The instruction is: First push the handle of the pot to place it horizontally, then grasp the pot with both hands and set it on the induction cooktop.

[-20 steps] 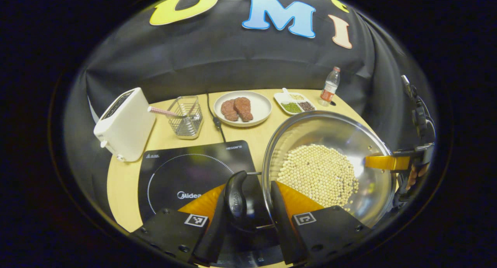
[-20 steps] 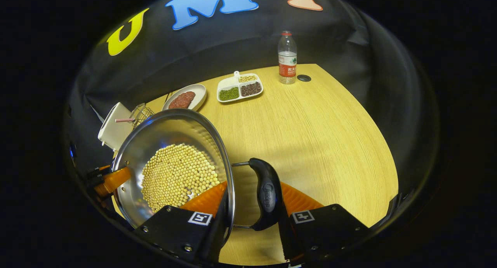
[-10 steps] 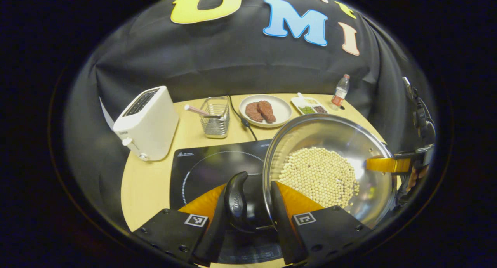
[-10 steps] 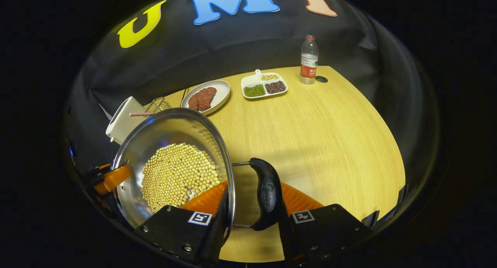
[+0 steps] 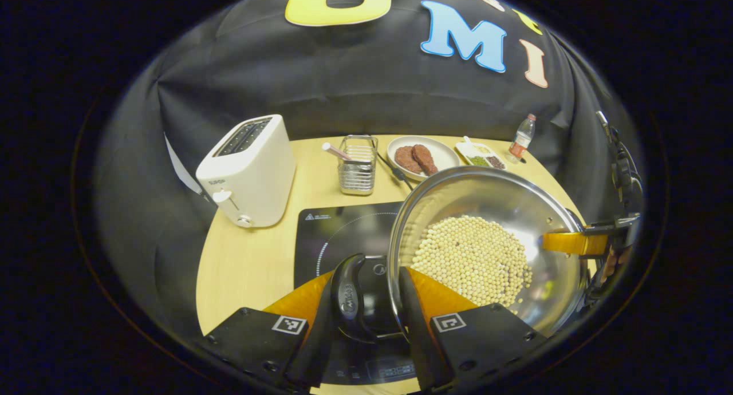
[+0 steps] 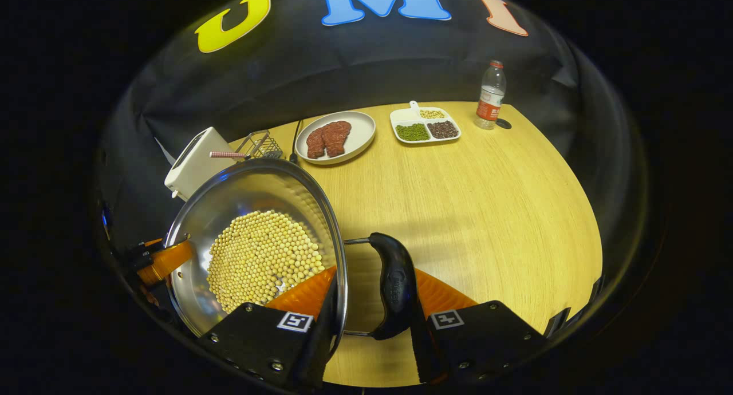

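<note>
A steel pot [image 5: 487,203] with soybeans [image 5: 472,260] in it hangs above the table, held from both sides. My left gripper [image 5: 366,295] is shut on the pot's rim and black side handle [image 5: 349,295]. My right gripper [image 6: 372,300] is shut the same way on the opposite black handle [image 6: 395,289]. The right gripper's orange finger [image 5: 572,242] shows across the pot in the left gripper view, and the left one's orange finger [image 6: 166,260] shows in the right gripper view. The black induction cooktop [image 5: 343,234] lies under the left handle and the pot's left part.
A white toaster [image 5: 249,169] stands left of the cooktop, with a wire basket [image 5: 356,166] behind it. Farther back are a plate of meat [image 5: 421,157], a divided dish [image 6: 425,130] and a bottle [image 6: 490,94]. Bare wooden table [image 6: 487,212] spreads out right of the pot.
Both grippers have carried the pot leftward. The cooktop has slid further under the pot's left side, and the toaster and dishes have shifted right in both views.
</note>
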Action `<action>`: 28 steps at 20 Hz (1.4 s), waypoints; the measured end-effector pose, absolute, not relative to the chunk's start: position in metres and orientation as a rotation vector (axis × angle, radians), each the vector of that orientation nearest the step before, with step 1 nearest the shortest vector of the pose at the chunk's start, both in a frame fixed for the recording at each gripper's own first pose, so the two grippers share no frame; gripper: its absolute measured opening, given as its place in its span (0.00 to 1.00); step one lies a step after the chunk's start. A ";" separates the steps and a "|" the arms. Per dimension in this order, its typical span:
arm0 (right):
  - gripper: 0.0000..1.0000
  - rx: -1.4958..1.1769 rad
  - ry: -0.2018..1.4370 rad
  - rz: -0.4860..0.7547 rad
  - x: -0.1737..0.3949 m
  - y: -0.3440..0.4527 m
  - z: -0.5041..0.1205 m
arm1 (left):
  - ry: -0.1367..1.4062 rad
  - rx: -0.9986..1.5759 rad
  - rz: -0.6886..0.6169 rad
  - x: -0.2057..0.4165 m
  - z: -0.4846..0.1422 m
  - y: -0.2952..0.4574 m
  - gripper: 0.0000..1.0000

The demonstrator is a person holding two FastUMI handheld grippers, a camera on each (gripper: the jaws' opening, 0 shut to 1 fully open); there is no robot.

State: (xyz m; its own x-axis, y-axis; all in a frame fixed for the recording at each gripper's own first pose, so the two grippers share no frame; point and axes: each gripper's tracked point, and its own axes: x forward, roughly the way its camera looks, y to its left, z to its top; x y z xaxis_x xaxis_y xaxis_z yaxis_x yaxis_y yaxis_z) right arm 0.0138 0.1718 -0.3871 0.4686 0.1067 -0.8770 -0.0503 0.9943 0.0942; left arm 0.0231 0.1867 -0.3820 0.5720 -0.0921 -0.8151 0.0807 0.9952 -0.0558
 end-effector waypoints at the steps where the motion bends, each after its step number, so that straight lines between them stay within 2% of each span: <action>1: 0.60 0.060 1.081 0.099 0.015 0.177 -0.388 | 0.958 -0.012 -0.096 0.023 -0.381 0.192 0.65; 4: 0.60 0.053 1.080 0.105 0.019 0.196 -0.391 | 0.960 -0.011 -0.081 0.024 -0.379 0.211 0.63; 6: 0.60 0.048 1.079 0.114 0.021 0.210 -0.394 | 0.960 -0.015 -0.067 0.028 -0.380 0.226 0.65; 7: 0.60 0.050 1.079 0.117 0.022 0.217 -0.396 | 0.960 -0.016 -0.059 0.030 -0.381 0.233 0.62; 8: 0.60 0.052 1.080 0.122 0.024 0.224 -0.397 | 0.959 -0.015 -0.052 0.032 -0.380 0.239 0.65; 10: 0.60 0.054 1.081 0.125 0.027 0.235 -0.400 | 0.960 -0.009 -0.045 0.034 -0.381 0.250 0.65; 11: 0.60 0.055 1.081 0.124 0.028 0.240 -0.401 | 0.961 -0.008 -0.043 0.035 -0.381 0.255 0.62; 13: 0.60 0.059 1.082 0.121 0.031 0.249 -0.403 | 0.963 -0.007 -0.040 0.038 -0.382 0.264 0.68; 18: 0.60 0.068 1.094 0.113 0.035 0.260 -0.410 | 0.967 -0.004 -0.037 0.046 -0.386 0.277 0.62; 26: 0.60 0.073 1.107 0.096 0.044 0.265 -0.427 | 0.981 -0.014 -0.031 0.057 -0.408 0.286 0.62; 28: 0.60 0.071 1.109 0.095 0.047 0.265 -0.431 | 0.985 -0.016 -0.031 0.060 -0.413 0.287 0.65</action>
